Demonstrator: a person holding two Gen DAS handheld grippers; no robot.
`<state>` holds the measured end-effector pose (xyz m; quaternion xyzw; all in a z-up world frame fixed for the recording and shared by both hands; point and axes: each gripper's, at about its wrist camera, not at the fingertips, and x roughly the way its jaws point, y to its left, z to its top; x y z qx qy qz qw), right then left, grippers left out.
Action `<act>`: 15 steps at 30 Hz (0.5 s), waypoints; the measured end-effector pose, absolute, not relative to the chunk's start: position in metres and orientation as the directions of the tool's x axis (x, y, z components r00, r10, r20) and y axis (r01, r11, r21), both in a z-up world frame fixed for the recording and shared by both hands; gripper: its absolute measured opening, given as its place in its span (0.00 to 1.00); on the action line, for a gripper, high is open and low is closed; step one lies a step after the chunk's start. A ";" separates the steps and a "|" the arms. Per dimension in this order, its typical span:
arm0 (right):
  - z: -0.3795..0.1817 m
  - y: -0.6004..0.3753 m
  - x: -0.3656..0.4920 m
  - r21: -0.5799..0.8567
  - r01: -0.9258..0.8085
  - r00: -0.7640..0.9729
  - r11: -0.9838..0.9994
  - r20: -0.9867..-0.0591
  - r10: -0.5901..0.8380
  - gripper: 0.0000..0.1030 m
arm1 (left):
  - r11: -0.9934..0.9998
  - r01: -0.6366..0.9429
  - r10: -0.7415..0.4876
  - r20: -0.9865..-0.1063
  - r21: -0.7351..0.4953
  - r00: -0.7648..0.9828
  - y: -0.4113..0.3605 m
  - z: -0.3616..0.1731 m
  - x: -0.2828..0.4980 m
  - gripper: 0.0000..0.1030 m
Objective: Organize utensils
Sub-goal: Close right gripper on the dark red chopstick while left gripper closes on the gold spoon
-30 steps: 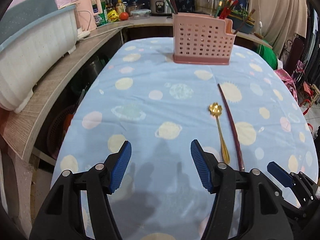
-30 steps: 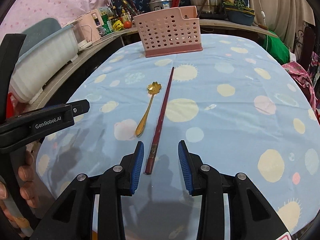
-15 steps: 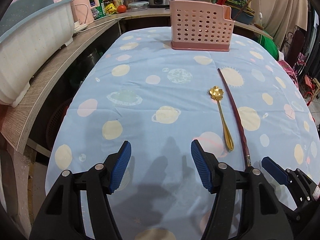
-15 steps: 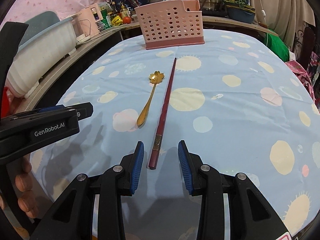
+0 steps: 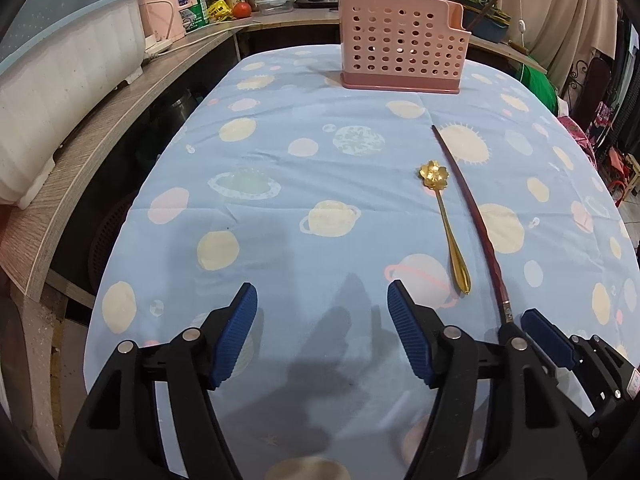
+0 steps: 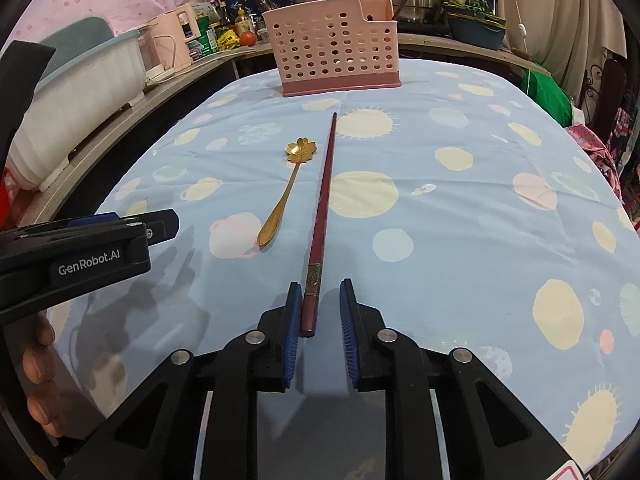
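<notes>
A dark red chopstick (image 6: 322, 216) lies lengthwise on the blue planet-print tablecloth (image 6: 460, 216). A gold flower-bowl spoon (image 6: 287, 192) lies just left of it. My right gripper (image 6: 319, 300) is open, its blue pads on either side of the chopstick's near end, not clamped. My left gripper (image 5: 322, 312) is open and empty over bare cloth, left of the spoon (image 5: 444, 220) and chopstick (image 5: 472, 216). A pink perforated utensil holder (image 5: 400, 52) stands at the table's far end; it also shows in the right wrist view (image 6: 336, 60).
A wooden counter (image 5: 80, 152) runs along the left with a white and teal tub (image 5: 60, 64). Bottles, a tomato, a rice cooker and steel pots stand behind the holder. The left gripper's body (image 6: 80, 256) shows at the right view's left edge.
My right gripper has moved forward so the chopstick's near end now lies between its pads. My left gripper has drawn back a little; the holder looks farther away.
</notes>
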<state>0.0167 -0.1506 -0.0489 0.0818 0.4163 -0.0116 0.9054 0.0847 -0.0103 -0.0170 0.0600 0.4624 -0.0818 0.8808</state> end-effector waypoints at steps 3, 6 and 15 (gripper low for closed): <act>-0.049 -0.157 0.017 0.151 0.097 0.652 0.984 -0.756 0.052 0.07 | 0.977 0.210 -0.102 -0.828 0.020 0.551 -0.013 -0.018 0.084 0.66; -0.049 -0.163 0.016 0.158 0.109 0.653 0.981 -0.756 0.049 0.07 | 0.975 0.223 -0.127 -0.829 -0.003 0.544 -0.017 -0.019 0.083 0.70; -0.047 -0.191 0.011 0.196 0.178 0.660 0.964 -0.751 0.031 0.07 | 0.954 0.286 -0.229 -0.837 -0.092 0.498 -0.043 -0.024 0.084 0.76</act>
